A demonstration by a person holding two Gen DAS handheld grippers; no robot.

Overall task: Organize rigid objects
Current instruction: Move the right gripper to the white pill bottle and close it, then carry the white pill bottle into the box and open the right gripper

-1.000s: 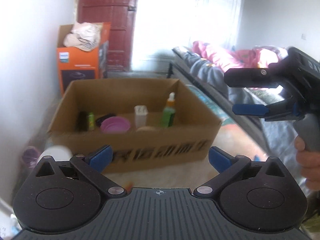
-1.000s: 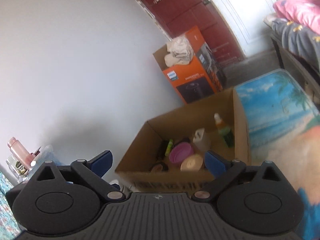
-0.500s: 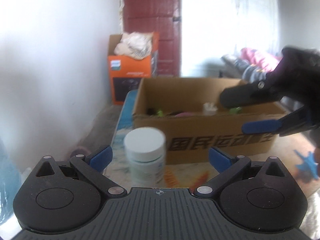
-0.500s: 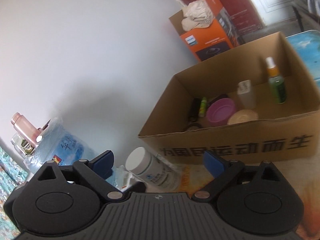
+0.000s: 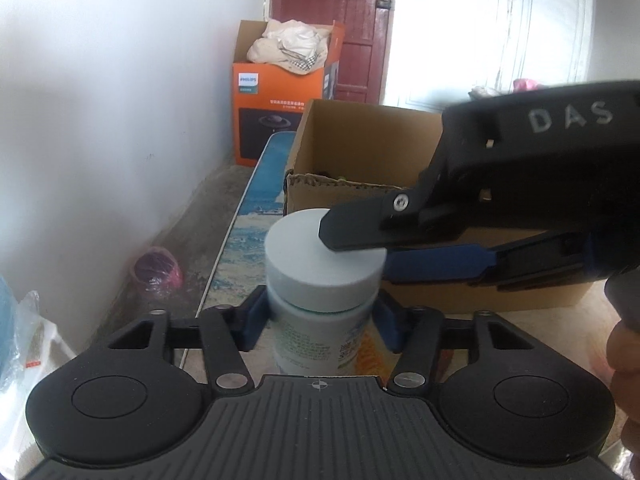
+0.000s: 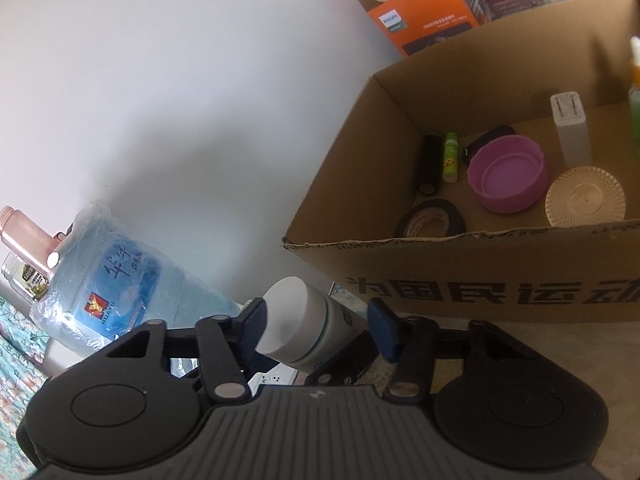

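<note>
A white jar [image 5: 324, 264] with a white cap stands upright on the table in front of an open cardboard box [image 5: 304, 184]. My left gripper [image 5: 320, 320] is closing, and its blue pads touch both sides of the jar's body below the cap. My right gripper [image 5: 356, 250] reaches in from the right at cap height. In the right wrist view the right gripper [image 6: 318, 324] is also closing around the jar [image 6: 292, 324]. Its left pad touches the cap and its right pad stands a little apart. The box [image 6: 480, 264] holds a purple lid [image 6: 508, 176], a tape roll [image 6: 430, 220] and several small bottles.
An orange carton [image 5: 276, 120] with cloth in it stands by the red door. A big blue water jug [image 6: 120, 280] lies to the left against the wall. The table's left edge [image 5: 224, 264] runs close beside the jar, with a pink bag [image 5: 156, 272] on the floor below. A hand [image 5: 624, 360] holds the right gripper.
Both grippers swung left and down from the box to the jar. Their jaws went from wide open to narrow, and the jar now sits between both pairs.
</note>
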